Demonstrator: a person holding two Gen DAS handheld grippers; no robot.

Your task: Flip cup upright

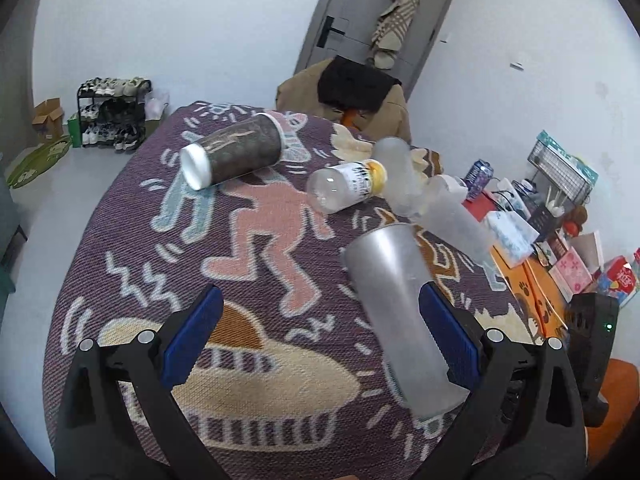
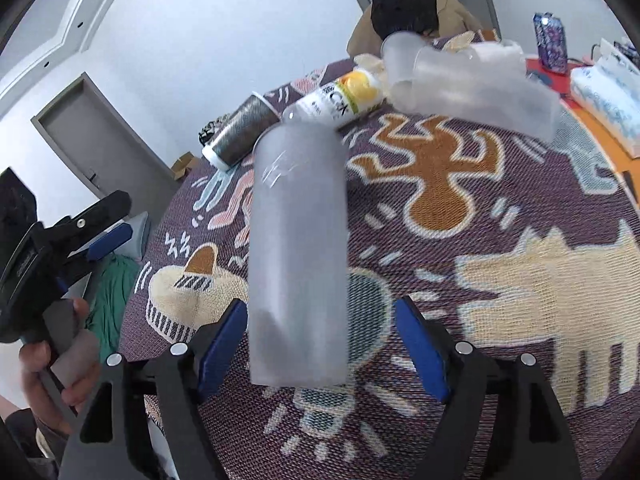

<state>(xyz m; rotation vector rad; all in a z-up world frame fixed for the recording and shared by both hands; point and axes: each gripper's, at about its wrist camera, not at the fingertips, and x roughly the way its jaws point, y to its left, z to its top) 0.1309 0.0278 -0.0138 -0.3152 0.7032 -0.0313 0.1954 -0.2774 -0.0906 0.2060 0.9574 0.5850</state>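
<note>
A tall frosted translucent cup [image 2: 298, 256] stands upside down on the patterned tablecloth [image 2: 500, 220], its closed base on top. It sits between the open fingers of my right gripper [image 2: 320, 344], nearer the left pad, with a gap to the right pad. In the left wrist view the same cup [image 1: 396, 308] stands against the right pad of my open left gripper [image 1: 320, 340], which is otherwise empty. My left gripper also shows at the left of the right wrist view [image 2: 96, 232].
A dark paper cup [image 1: 236, 152] lies on its side at the back. A clear bottle with a yellow cap [image 1: 348, 184] and two more frosted cups [image 1: 436, 200] lie beyond. Boxes and tissue packs [image 1: 540, 240] crowd the right side.
</note>
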